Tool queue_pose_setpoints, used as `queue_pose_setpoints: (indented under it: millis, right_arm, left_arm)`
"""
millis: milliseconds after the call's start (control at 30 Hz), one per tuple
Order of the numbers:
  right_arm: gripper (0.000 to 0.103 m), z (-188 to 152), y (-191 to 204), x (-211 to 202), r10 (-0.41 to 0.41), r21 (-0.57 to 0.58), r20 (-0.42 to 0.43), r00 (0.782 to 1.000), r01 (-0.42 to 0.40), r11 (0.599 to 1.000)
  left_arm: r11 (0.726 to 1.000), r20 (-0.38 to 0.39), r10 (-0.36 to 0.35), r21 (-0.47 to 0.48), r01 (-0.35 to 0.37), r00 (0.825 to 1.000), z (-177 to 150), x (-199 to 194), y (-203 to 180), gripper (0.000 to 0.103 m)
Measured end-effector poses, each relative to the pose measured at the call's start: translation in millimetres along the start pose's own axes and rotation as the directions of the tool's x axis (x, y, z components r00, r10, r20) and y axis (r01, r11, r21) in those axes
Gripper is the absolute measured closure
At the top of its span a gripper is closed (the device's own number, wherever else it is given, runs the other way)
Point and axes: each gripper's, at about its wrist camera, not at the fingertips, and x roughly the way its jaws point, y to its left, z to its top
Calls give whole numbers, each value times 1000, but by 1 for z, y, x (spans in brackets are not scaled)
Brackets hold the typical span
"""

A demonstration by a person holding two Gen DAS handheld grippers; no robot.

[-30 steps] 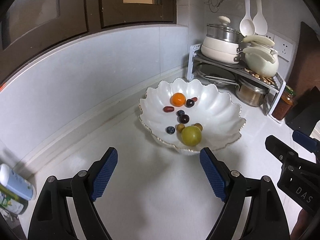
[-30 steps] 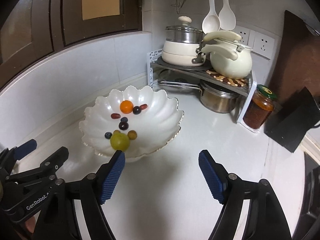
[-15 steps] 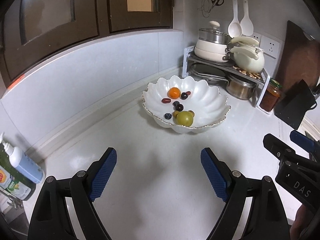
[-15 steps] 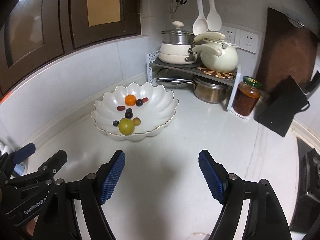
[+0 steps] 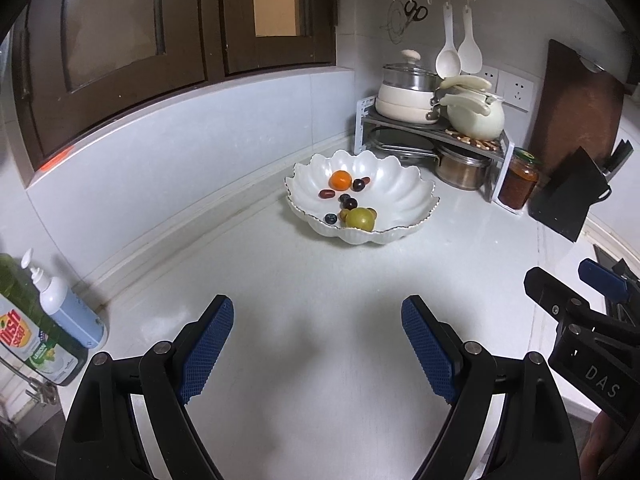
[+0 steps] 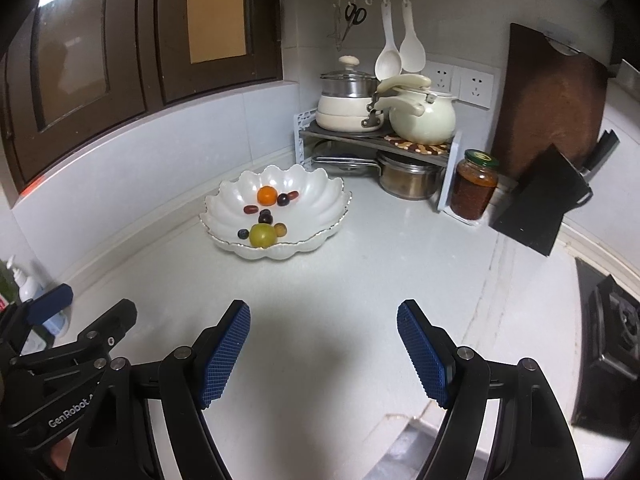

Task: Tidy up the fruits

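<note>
While nothing lies between the blue textured pads, both tools hang over bare counter with jaws spread wide: left gripper empty, right gripper likewise empty, side by side above the pale grey stone worktop. Further out, well apart from either set of fingers, sits the white scalloped ceramic bowl with a thin gilt rim, close to the corner. Inside it: a small round orange citrus toward the back, a yellow-green round fruit against the near wall, dark grapes, reddish oval dates and a blueberry scattered between. Beyond the bowl, a grey metal pot rack and a glass jar of red paste with a green lid. No loose fruit visible on the counter. Judged as the closing step, fruit gathered and hands clear of the bowl. Next move, if any: probably only a check for stray pieces outside both views, otherwise nothing to grasp.
</note>
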Motion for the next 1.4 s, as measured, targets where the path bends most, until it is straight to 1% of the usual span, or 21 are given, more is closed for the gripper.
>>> queue_pose_setpoints:
  millis: [533,767,1033,1133,1400]
  right_arm:
    - [26,-33,1,-47,-6,-3,2,1000,6,1000]
    - [26,-42,3,-63,-9,-1,13,1000,9,1000]
    - [26,-49,8,-74,-4,-10,16,1000,4,1000]
    - [26,-50,9,-78,-4,-13,26,1000,5,1000]
    - [26,-51,4,-81,-7,-4,30,1000,7,1000]
  left_arm:
    - [1000,-6,-26,-6,26,1000,-29,-40,1,17]
    - [1000,3,-21,-6,21,1000,-37,-56,2,17]
    - [1000,5,-19,-18,19,1000,-44,-67,7,16]
    - [1000,5,-15,-24,15,1000,-47,-70,8,15]
    - [1000,8,-7,-22,7,1000,-50,-74,6,14]
